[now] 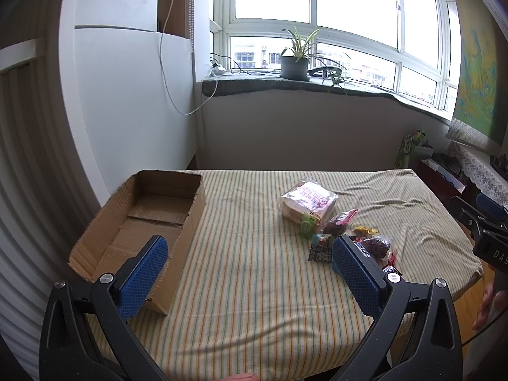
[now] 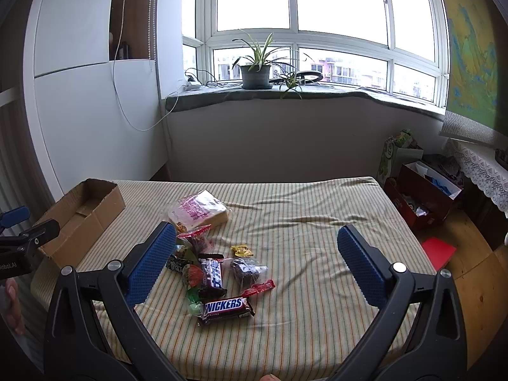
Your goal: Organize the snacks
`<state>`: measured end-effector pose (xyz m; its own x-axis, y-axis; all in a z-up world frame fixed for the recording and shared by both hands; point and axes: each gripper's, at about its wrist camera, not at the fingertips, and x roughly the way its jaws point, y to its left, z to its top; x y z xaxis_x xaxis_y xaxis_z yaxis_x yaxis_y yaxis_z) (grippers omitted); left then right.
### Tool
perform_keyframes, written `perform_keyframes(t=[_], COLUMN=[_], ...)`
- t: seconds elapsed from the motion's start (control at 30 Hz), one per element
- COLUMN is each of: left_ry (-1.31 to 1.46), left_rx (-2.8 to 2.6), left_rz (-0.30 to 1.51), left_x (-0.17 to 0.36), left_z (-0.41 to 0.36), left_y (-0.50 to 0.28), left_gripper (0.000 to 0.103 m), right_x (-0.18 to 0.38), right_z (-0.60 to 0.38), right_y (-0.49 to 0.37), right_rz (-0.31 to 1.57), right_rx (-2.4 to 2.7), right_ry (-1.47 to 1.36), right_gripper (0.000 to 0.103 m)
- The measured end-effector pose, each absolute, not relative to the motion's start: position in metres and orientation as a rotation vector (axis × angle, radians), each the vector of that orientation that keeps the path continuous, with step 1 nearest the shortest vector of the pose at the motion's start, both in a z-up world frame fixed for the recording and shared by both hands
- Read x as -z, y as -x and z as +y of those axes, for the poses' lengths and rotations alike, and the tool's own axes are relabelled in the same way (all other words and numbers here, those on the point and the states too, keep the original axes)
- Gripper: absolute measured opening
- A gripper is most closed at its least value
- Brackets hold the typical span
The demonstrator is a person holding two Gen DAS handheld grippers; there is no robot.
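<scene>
**Snacks heaped ahead of the right claw, box ahead of the left**

Both claws hover above the table draped in a striped yellow-green cloth (image 2: 317, 222), and both stand wide open with nothing between their blue ridged pads.

The right gripper (image 2: 255, 250) looks straight down on the pile. The brown Snickers bar in its shiny wrapper (image 2: 226, 307) lies nearest, just ahead of the claw and a little toward its left finger, long axis running across the view, roughly parallel to the line between the two fingertips (so the claw would likely need to turn at the wrist to close across the bar's narrow width). Beyond it a second dark chocolate bar (image 2: 212, 274) points away from the claw, and a clear bag holding a dark round cake (image 2: 246, 270) sits beside that. The large clear packet with pink print (image 2: 200, 211) lies farthest out, past the left fingertip.

The left gripper (image 1: 249, 258) faces the open brown cardboard box (image 1: 139, 222), empty, whose near corner sits behind its left finger; the box's long axis runs away from the claw. The snack heap lies off beyond its right finger, partly hidden by it.

By my reading the right hand is the nearer one to the snacks, and the box lies well to their left.
</scene>
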<state>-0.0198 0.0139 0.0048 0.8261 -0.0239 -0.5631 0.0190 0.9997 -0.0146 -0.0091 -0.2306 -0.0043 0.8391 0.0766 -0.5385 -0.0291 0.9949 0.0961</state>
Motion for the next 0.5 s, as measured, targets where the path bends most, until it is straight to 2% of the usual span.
perform_keyframes(t=[0.5], left_ry=[0.012], left_rx=[0.021], left_rz=[0.591], left_x=[-0.0089], left_z=[0.0165], left_y=[0.0217], left_gripper=[0.103], right_x=[0.004], right_z=[-0.231], right_y=[0.0118], right_rz=[0.57], right_rx=[-0.055], right_ry=[-0.085], right_gripper=[0.103])
